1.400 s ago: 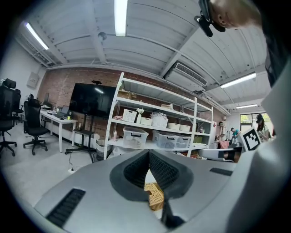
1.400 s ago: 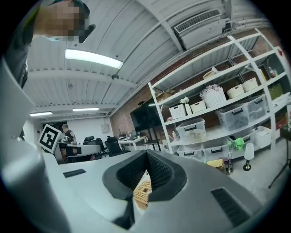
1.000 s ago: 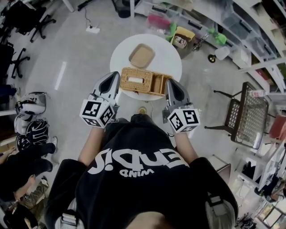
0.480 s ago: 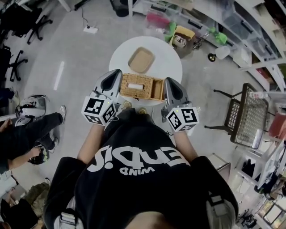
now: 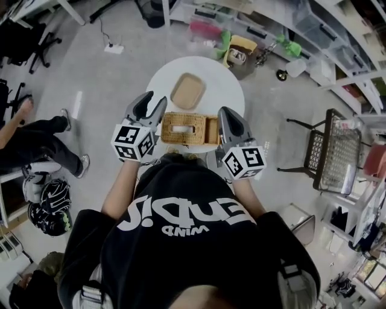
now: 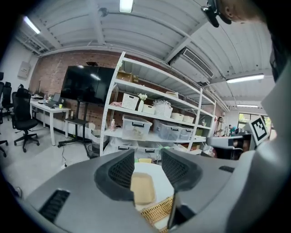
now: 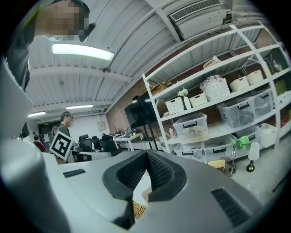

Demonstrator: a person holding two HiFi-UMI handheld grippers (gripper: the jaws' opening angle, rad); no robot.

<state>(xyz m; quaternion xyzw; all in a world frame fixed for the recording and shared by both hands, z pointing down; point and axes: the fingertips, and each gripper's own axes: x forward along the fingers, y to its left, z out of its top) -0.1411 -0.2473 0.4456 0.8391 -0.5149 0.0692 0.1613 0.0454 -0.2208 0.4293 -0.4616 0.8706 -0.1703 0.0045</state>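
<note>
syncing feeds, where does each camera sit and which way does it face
Head view: head-mounted, facing steeply down at round white table, woven wicker basket, flat tan tray; wearer's black shirt, arms, left gripper, right gripper show.
Left gripper view: on that gripper, along its open jaws toward white metal shelves; wearer's head top right.
Right gripper view: along its closed jaws toward the shelves; head top left.
Both gripper views share basket and shelves.

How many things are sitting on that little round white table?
2. A wicker basket sits at the near edge of the round table; a flat tan tray lies behind it, nearer the far edge. Smaller things inside the basket may be hidden.
</note>
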